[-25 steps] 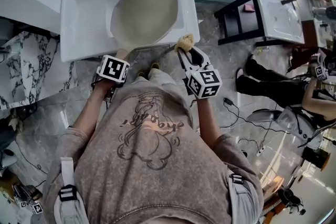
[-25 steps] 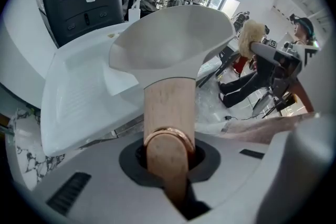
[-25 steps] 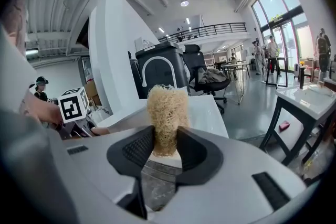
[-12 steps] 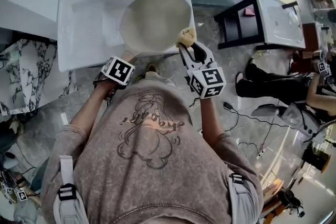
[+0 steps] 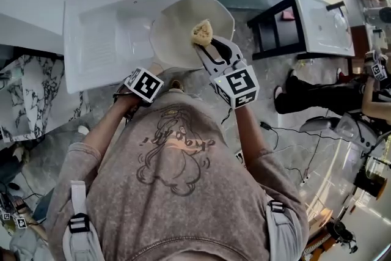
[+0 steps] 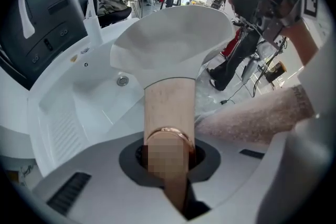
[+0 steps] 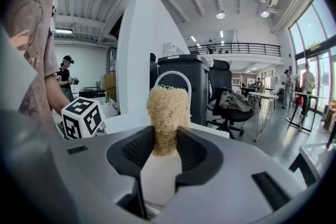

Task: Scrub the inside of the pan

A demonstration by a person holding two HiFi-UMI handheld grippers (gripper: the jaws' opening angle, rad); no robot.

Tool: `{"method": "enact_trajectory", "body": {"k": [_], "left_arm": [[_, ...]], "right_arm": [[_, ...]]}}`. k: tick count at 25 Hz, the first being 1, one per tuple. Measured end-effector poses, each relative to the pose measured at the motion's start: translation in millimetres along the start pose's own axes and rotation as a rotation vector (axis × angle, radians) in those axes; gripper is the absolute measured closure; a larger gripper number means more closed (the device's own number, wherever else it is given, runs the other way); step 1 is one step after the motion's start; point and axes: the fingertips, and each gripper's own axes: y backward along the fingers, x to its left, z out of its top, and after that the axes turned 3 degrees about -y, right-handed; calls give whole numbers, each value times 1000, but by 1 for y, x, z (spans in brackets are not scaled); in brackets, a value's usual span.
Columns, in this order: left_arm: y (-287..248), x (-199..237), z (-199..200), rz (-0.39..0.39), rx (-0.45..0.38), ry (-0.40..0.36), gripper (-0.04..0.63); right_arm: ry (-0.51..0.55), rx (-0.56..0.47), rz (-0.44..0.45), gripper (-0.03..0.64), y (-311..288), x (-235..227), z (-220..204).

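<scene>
Gripping scrubber (image 5: 202, 30) over pan (image 5: 174, 40) (right gripper (image 5: 208, 47)); left gripper (image 6: 168, 152) clamps handle (image 6: 169, 105).

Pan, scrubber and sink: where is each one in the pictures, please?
pan (image 5: 177, 40), head view, bare inner surface.
scrubber (image 7: 168, 119), right gripper view, its fibrous middle.
sink (image 5: 101, 40), head view, bare basin floor.

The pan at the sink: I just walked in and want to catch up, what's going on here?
A person works with two grippers. The left gripper is shut on the handle of the pan, holding it tilted over the white sink. The right gripper is shut on a yellow scrubber, placed over the pan's inside; whether it touches isn't clear.
</scene>
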Motion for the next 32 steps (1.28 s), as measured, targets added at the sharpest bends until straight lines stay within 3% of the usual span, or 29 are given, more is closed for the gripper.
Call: {"method": "enact_trajectory", "body": {"k": [8, 13, 18, 32], "left_arm": [[-8, -8, 6, -9, 24, -79, 552], [-9, -13, 7, -12, 26, -105, 552], [-10, -15, 5, 4, 31, -124, 551], [-15, -19, 1, -8, 28, -125, 551]], "right_arm": [[116, 124, 154, 472, -48, 23, -10], [134, 202, 209, 471, -71, 30, -30], [129, 387, 255, 471, -89, 32, -65], [206, 629, 266, 471, -121, 27, -119]]}}
